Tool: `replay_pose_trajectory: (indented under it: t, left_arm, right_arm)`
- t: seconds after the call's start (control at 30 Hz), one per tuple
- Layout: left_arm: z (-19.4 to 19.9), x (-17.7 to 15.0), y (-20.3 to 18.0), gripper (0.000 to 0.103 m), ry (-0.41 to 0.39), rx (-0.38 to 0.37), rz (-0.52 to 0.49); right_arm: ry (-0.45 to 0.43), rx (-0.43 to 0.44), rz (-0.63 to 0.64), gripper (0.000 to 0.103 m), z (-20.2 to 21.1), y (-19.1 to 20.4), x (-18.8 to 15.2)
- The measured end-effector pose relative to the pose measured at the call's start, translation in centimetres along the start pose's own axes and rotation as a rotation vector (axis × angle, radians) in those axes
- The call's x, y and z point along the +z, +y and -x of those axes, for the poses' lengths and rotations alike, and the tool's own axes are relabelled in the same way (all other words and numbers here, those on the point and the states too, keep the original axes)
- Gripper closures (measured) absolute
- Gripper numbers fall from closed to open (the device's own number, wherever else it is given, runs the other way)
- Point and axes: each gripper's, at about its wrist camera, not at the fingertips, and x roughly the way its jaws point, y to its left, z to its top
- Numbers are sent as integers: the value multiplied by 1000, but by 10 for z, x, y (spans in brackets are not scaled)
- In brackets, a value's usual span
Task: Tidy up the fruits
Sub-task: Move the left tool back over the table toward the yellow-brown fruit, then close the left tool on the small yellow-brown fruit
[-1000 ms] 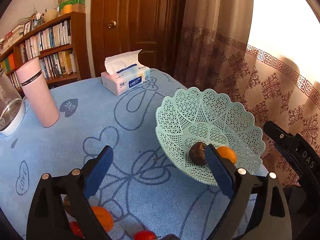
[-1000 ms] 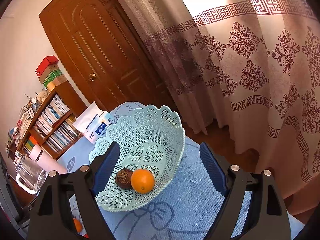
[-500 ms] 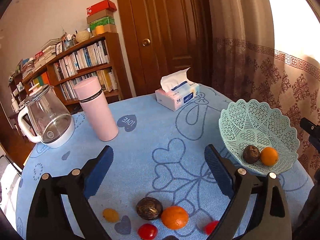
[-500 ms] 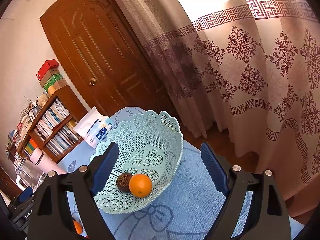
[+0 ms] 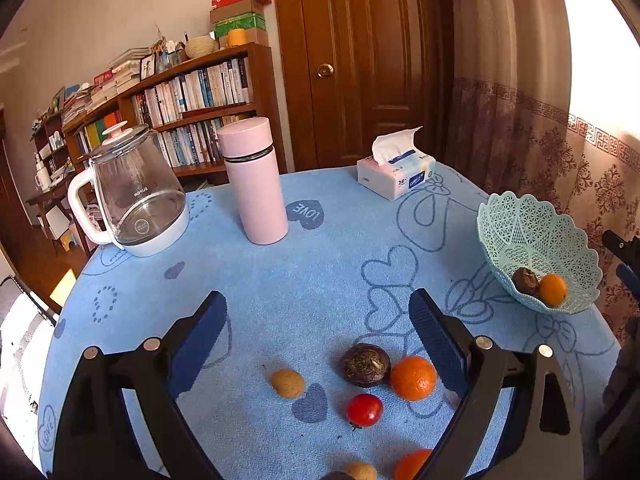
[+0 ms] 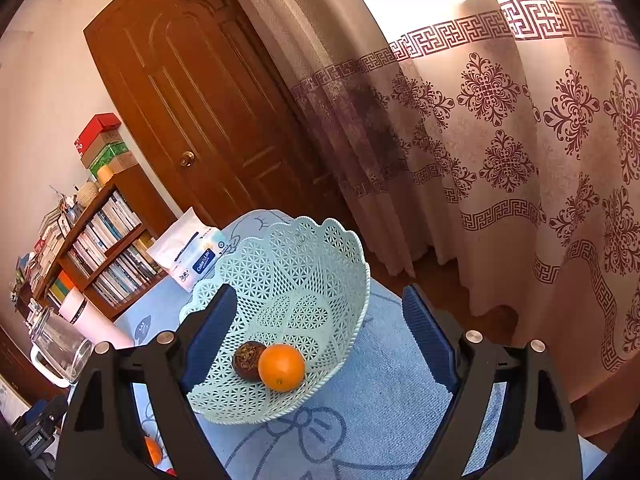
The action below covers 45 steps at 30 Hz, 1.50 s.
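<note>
Sitting in the green basket point(image 5: 536, 240) are one orange point(image 5: 553, 289) and one dark brown fruit point(image 5: 525, 280), touching each other at the bottom. The basket stands near the edge of the round table point(image 5: 312, 280), which has a blue cloth with hearts on it. More fruit lies loose on the table, well apart from the basket: a dark round fruit point(image 5: 366, 364) touching a second orange point(image 5: 413, 377), a red tomato point(image 5: 364, 409) just beside them, and a small tan fruit point(image 5: 287, 382) farther from the basket. Bits of more fruit peek in at the bottom of the left view, too cut off to tell well. The left tongs point(image 5: 318, 344) are wide and hold nothing; they hang over the loose fruit, away from the basket. The right tongs point(image 6: 316, 328) are wide too and hold nothing, with the basket seen between their two blue sides, not touched. Behind the basket is a white tissue pack point(image 5: 396, 176). Farther from the basket stand a pink bottle point(image 5: 254, 180) and a glass kettle point(image 5: 134, 196). Past the table are a brown door point(image 5: 360, 60), a bookshelf point(image 5: 180, 100) and a patterned curtain point(image 6: 520, 140).
</note>
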Motion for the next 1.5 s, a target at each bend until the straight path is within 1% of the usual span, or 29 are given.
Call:
replay_pose_trajectory:
  t: [0.2,0.53,0.6,0.67,0.83,1.0,1.13,1.23,1.33,1.37,1.43,1.5]
  left_arm:
    - [5,-19,9,11,29,-9,4]
    - [-12,-43,31,11,105,10,56]
    - [-18,-46,32,13,121,11,58]
    - [-24,-50,33,18,139,11,59]
    - [-41,-58,36,27,185,6,69]
    - [-55,-66,36,42,225,5,73]
    - [-63,-70,39,57,251,-10,90]
    - [-64,-70,41,64,248,-41,108]
    - [-64,-70,41,69,240,-54,118]
    - [-63,-70,41,72,236,-61,120]
    - [-61,-70,40,74,226,-68,125]
    - [-58,-70,42,75,216,-74,139]
  right_arm:
    - [14,4,2,17,-3,1,-1]
    - [29,10,16,17,-5,3,-2]
    - [31,11,19,17,-6,3,-2]
    - [32,13,23,17,-6,4,-3]
    - [33,22,39,17,-6,7,-4]
    - [47,46,67,17,-7,13,-6]
    - [80,87,119,17,-11,24,-11]
    - [94,115,162,17,-12,33,-16]
    - [99,131,205,17,-11,42,-20]
    - [102,138,221,17,-11,45,-22]
    - [113,156,256,17,-11,52,-26]
    - [126,174,293,17,-11,59,-30]
